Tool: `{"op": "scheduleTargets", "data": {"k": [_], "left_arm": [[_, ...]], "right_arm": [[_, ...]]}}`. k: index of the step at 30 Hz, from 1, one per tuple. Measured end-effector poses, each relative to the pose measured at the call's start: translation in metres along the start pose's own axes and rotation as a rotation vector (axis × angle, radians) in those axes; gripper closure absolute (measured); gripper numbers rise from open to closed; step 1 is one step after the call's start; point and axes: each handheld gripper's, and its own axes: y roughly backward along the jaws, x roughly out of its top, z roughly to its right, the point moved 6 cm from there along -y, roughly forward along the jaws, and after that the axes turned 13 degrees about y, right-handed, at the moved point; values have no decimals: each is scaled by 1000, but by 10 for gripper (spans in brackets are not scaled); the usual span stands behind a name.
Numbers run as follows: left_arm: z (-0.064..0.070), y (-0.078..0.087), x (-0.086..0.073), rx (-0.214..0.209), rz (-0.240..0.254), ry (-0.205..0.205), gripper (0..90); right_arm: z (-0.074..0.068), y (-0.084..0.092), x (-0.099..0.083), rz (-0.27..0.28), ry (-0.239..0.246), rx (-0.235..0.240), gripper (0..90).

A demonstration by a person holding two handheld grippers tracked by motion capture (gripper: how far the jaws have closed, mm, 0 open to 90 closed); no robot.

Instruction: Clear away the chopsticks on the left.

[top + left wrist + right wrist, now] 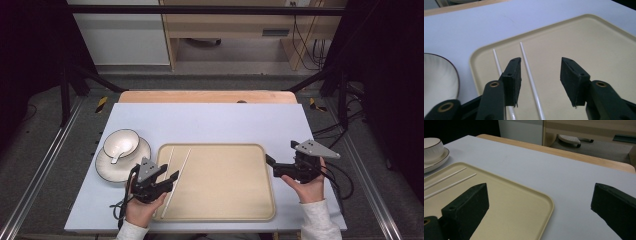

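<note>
A beige tray (225, 182) with rounded corners and a raised rim lay near the front edge of a pale table (210, 122), seen from the high view. Two thin white chopsticks (178, 182) lay side by side at a slight slant on the tray's left part, their far tips near its back rim. Left of the tray, a white ribbed bowl (121, 142) with a dark rim stood on a matching plate (102, 167), with what appeared to be a white spoon (117, 156) resting in it, though it was too small to be sure.

The left gripper (167, 176), held in a person's left hand (142, 210), hovered over the chopsticks with its jaws apart; in the left gripper view (541, 75) one stick ran between the jaws and the other passed behind the left jaw. The right gripper (280, 157), in the right hand (307, 187), sat just off the tray's right edge, jaws wide apart and empty.

No legible writing or labels showed on anything. The chopsticks' near ends were hidden behind the left gripper.
</note>
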Motion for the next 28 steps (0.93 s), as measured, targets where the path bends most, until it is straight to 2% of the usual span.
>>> {"op": "scheduleTargets", "data": {"k": [4,7,15,17,20,28], "left_arm": [[-13,9,2,-9,11,-22,447],[-25,16,1,3,30,-13,406],[-61,27,-2,31,63,52,289],[-67,29,-3,41,67,46,266],[-75,32,-4,56,75,49,238],[-87,42,-2,57,110,91,195]], "right_arm": [[1,1,0,2,-2,-5,19],[2,1,-1,1,-1,-6,18],[1,1,-3,-7,1,-4,17],[1,1,-3,-7,2,-1,17],[0,2,-5,-5,-4,5,17],[4,0,-13,-21,-22,5,17]]}}
